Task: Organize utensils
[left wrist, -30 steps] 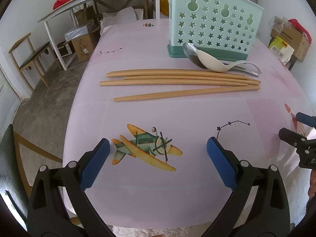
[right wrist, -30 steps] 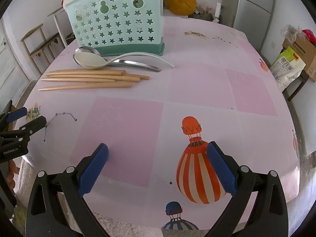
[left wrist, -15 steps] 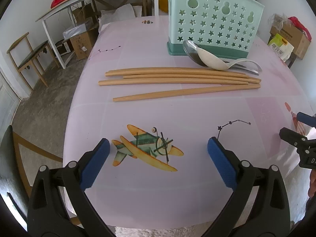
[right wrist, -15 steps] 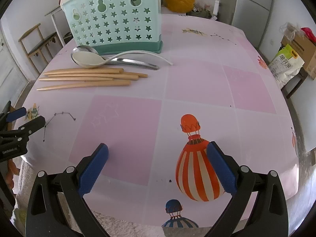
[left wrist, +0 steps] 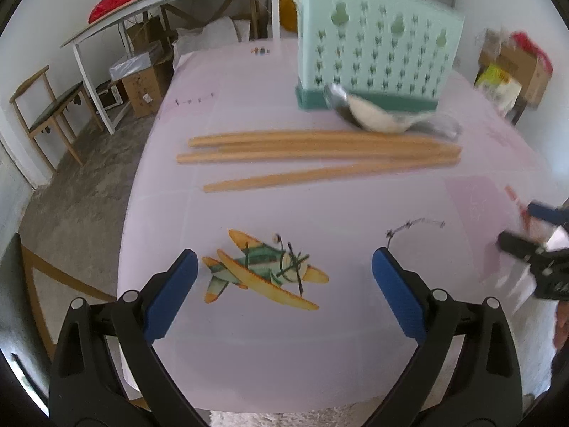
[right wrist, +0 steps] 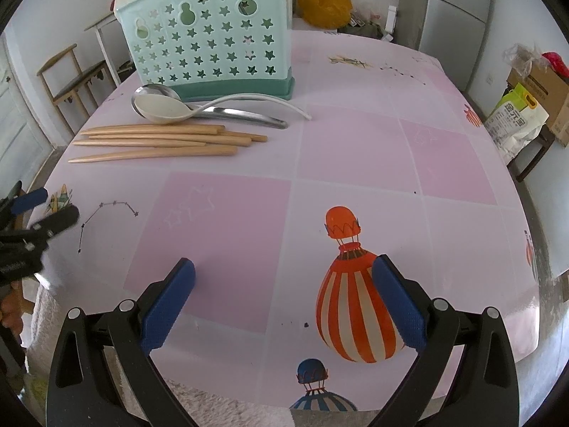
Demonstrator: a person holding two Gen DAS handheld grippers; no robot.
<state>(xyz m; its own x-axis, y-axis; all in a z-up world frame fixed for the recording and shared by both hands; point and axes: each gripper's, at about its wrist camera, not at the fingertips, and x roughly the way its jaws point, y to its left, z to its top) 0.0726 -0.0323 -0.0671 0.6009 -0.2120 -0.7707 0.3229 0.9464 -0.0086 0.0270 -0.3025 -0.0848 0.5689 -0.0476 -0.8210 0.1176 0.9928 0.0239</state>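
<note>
A mint-green utensil holder [left wrist: 377, 48] [right wrist: 213, 35] with star holes stands upright at the far side of the pink table. In front of it lie a white spoon [left wrist: 373, 114] [right wrist: 160, 106] nested on a metal spoon [right wrist: 245, 115], and several wooden chopsticks [left wrist: 320, 149] [right wrist: 160, 140] side by side. My left gripper [left wrist: 281, 293] is open and empty above the near table edge, over an airplane print. My right gripper [right wrist: 282, 293] is open and empty near a balloon print. Each gripper shows at the edge of the other's view [left wrist: 533, 249] [right wrist: 32, 220].
The table [right wrist: 355, 163] is covered with a pink printed cloth. A wooden chair [left wrist: 46, 106], a white workbench [left wrist: 170, 3] and cardboard boxes [left wrist: 142, 85] stand on the floor to the left. Bags and boxes [right wrist: 526, 106] sit to the right. A yellow bag [right wrist: 323, 5] lies behind the table.
Both grippers have drifted a little toward the utensils. The left wrist view is blurred by motion now. Both stay open; nothing on the table has moved.
</note>
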